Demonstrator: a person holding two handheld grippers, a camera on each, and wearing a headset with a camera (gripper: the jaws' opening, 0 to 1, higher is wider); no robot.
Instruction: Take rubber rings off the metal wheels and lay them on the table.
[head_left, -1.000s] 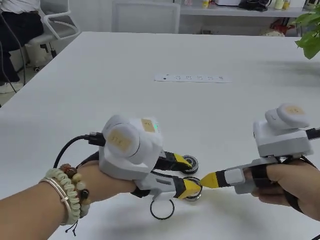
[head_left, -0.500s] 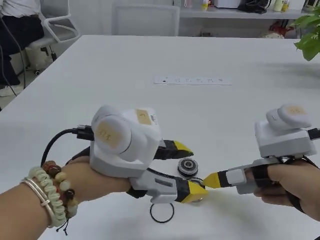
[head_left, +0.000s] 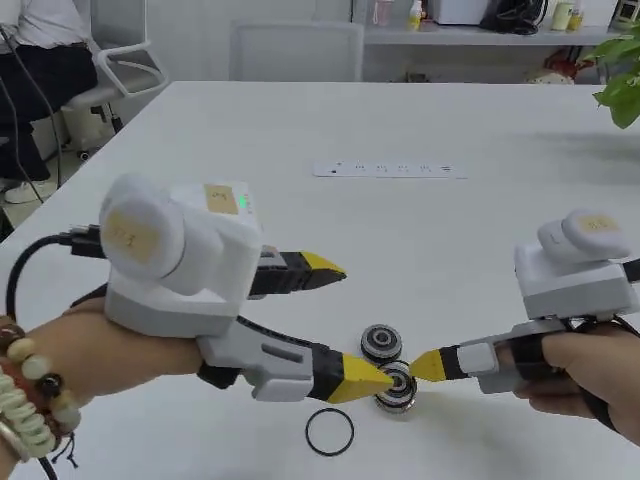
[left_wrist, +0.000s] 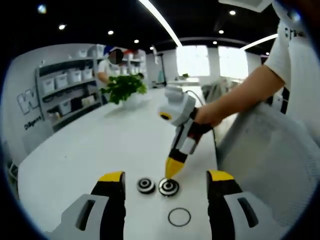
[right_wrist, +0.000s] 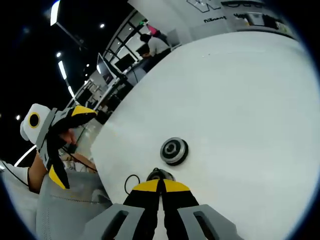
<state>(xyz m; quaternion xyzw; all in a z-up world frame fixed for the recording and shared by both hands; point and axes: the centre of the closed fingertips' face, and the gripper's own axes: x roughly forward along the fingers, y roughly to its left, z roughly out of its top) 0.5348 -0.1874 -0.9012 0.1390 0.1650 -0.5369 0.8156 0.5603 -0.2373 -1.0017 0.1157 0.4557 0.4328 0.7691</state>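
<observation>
With left gripper (head_left: 358, 323) spread and right gripper (head_left: 420, 365) pressed together at the wheel (head_left: 398, 385), its ring (head_left: 382, 396) (light, stretchy) was judged best pinched at the rim's 2 o'clock edge.

— How much of the near wheel (head_left: 402, 392) shows?
— From the head view, its left side is behind the left gripper (head_left: 361, 323)'s yellow tip. In the right gripper view, the right gripper (right_wrist: 161, 185)'s closed jaws cover most of it.
— Do those jaws pinch anything?
— Cannot tell. The right hand (head_left: 572, 372) runs off the picture's right edge.
</observation>
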